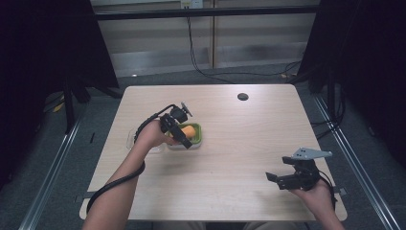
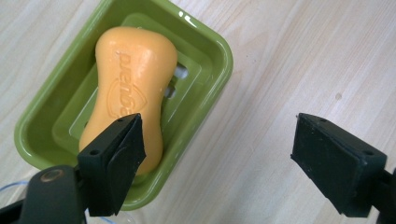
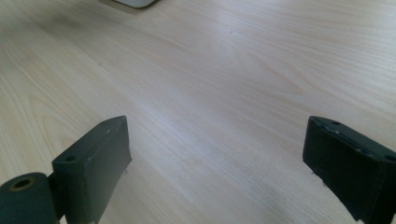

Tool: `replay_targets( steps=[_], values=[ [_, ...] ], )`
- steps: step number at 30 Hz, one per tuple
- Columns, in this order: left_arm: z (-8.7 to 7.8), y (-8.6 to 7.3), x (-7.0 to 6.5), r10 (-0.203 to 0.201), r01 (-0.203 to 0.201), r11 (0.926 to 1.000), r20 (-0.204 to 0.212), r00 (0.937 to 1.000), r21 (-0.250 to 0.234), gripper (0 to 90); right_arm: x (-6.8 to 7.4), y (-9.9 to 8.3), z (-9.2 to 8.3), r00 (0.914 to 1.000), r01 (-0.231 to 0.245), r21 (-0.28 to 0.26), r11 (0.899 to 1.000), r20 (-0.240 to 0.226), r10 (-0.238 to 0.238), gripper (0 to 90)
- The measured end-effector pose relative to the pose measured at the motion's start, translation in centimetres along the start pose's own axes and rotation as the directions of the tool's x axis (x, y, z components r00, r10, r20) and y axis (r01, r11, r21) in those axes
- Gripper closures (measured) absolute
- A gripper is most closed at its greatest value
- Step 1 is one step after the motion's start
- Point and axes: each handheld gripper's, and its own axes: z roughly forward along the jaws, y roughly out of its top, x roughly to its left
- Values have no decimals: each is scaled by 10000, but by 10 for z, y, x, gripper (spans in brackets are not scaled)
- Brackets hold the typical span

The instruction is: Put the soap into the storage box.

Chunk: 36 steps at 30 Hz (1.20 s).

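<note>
An orange bar of soap (image 2: 130, 93) lies in a green soap dish (image 2: 205, 56) on the wooden table. From above, the soap (image 1: 190, 130) and dish (image 1: 200, 139) sit left of the table's middle. My left gripper (image 2: 219, 154) hangs open just above the dish's edge, one jaw over the soap's end, the other over bare wood. The high view has this left gripper (image 1: 181, 134) right at the dish. My right gripper (image 1: 277, 181) is open low over the table near the front right corner, and between its jaws the right gripper (image 3: 217, 168) has only bare wood.
A clear plastic lid or tray (image 1: 131, 140) lies just left of the dish under the left hand. A small black round cap (image 1: 242, 96) sits on the table (image 1: 230, 158) near its far edge. Cables run across the floor behind.
</note>
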Motion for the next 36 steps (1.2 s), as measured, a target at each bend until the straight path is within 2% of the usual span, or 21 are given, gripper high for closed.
replay_targets(
  steps=[1, 3, 5, 7, 9, 11, 12, 16, 17, 19, 21, 22, 24, 26, 28, 31, 32, 34, 35, 36],
  values=[
    [1, -1, -1, 167, -166, 9999, -133, 9998, 28, 166, 0, 0, 0, 10000, 8, 5, 10000, -17, -8, 75],
    [2, -4, -4, 61, -61, 10000, -76, 10000, -38, 166, 0, 0, 0, 10000, -2, 1, 10000, -31, 2, 75],
    [2, -6, -5, 276, -275, 9996, -204, 9994, 62, 164, 0, 0, 0, 10000, 12, -19, 10000, -27, -12, 75],
    [3, -7, -8, 79, -80, 9999, -78, 9999, -125, 164, 1, 0, 1, 10000, 25, -18, 10000, -44, -25, 75],
    [3, -9, -9, 183, -184, 9998, -91, 9998, -72, 165, 1, 0, 1, 10000, 18, -3, 10000, -34, -18, 75],
    [4, -10, -12, 125, -127, 9998, -109, 9999, -162, 168, 1, 0, 1, 10000, 14, 20, 10000, -42, -14, 75],
    [4, -11, -12, 292, -293, 9995, -120, 9995, -126, 168, 1, 0, 1, 10000, 26, 33, 10000, -37, -26, 75],
    [5, -13, -16, 139, -139, 9996, -23, 9999, -236, 161, 1, 1, 1, 10000, 38, 25, 10000, -50, -38, 75],
    [5, -14, -15, 273, -273, 9996, -20, 9996, -118, 160, 2, 1, 1, 10000, 26, 33, 10000, -48, -26, 76],
    [7, -16, -16, 116, -115, 9997, 45, 9999, -192, 159, 2, 0, 1, 10000, 17, 31, 10000, -51, -17, 75],
    [9, -18, -16, 298, -298, 9995, 14, 9996, -68, 157, 2, 0, 1, 10000, 38, 33, 10000, -51, -38, 75],
    [11, -19, -18, 93, -94, 9995, -41, 9999, -288, 156, 2, 0, 1, 10000, 45, 31, 10000, -56, -45, 75],
    [12, -20, -19, 231, -232, 9995, -63, 9997, -235, 156, 2, 0, 1, 10000, 43, 31, 10000, -51, -43, 75],
    [12, -20, -20, 164, -163, 9996, 30, 9999, -243, 155, 2, 1, 1, 10000, 37, 35, 10000, -76, -36, 75],
    [14, -21, -22, 204, -207, 9993, -103, 9997, -311, 154, 2, 1, 2, 10000, 59, 7, 10000, -70, -59, 75],
    [15, -23, -23, 227, -226, 9996, 44, 9997, -182, 151, 2, 1, 2, 9999, 90, 45, 9999, -99, -89, 75],
    [18, -24, -24, 73, -72, 9992, 35, 10000, -391, 151, 3, 1, 2, 9999, 89, 51, 9999, -97, -88, 75],
    [20, -25, -24, 64, -58, 9988, 119, 9999, -479, 153, 3, 1, 3, 9999, 79, 67, 9999, -120, -78, 75],
    [21, -25, -24, 44, -38, 9994, 187, 9998, -343, 152, 3, 1, 3, 9999, 93, 68, 9999, -119, -93, 75],
    [23, -27, -25, -47, 52, 9984, 82, 10000, -556, 152, 3, 1, 3, 9999, 98, 70, 9999, -117, -98, 75]
  ],
)
